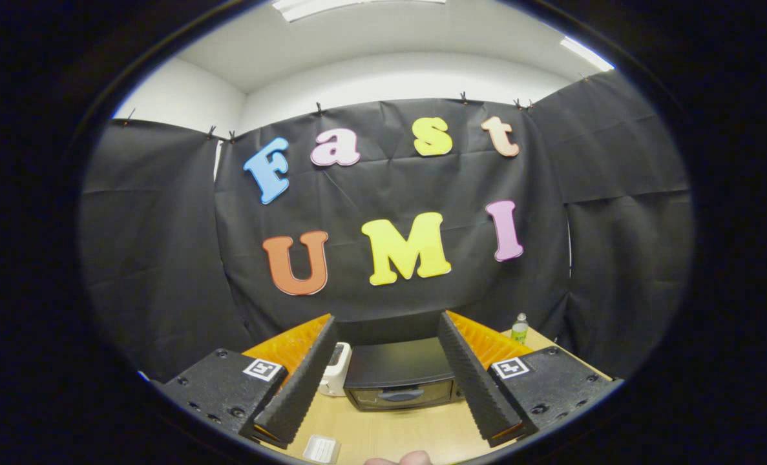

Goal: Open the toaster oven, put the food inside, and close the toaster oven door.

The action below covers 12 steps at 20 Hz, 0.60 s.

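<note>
A black toaster oven (pixel 401 373) stands on the wooden table (pixel 396 429), seen from above between and beyond my fingers. Its glass door with a curved handle (pixel 401 394) faces me and is closed. My gripper (pixel 393 413) hangs high over the table, fingers spread wide apart with nothing between them. A small white piece (pixel 322 448), perhaps the food, lies on the table just below the left fingertip; I cannot tell what it is.
A white appliance (pixel 335 369) stands right beside the oven's left side. A small clear bottle with a green label (pixel 519 329) sits at the table's far right corner. A fingertip of a person (pixel 401 459) shows at the table's near edge. Black cloth walls close the booth behind.
</note>
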{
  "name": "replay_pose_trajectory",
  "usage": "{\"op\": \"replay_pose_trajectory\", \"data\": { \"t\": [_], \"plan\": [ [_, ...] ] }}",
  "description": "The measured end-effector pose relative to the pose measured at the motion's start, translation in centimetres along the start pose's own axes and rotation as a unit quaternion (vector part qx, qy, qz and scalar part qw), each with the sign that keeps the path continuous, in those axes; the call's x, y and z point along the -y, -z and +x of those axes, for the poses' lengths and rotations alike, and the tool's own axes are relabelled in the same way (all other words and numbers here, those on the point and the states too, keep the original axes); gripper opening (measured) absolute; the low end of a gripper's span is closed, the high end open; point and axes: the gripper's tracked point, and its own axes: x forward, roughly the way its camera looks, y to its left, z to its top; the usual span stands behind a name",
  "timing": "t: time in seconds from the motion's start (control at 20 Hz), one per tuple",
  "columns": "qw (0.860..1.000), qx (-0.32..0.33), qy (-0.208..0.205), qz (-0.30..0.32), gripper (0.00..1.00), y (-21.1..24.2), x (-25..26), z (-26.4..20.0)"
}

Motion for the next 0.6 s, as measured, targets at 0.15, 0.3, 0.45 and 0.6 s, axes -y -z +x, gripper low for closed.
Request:
{"op": "replay_pose_trajectory", "data": {
  "t": [0.15, 0.3, 0.45, 0.6],
  "plan": [
    [1.000, -0.003, 0.003, 0.000, 1.00, 0.02, 0.20, 0.01],
    [1.000, -0.005, 0.004, 0.001, 1.00, 0.06, 0.28, 0.13],
    [1.000, -0.005, 0.004, 0.002, 1.00, 0.05, 0.30, 0.08],
    [1.000, -0.005, 0.002, 0.001, 1.00, -0.15, 0.09, 0.07]
  ]
}}
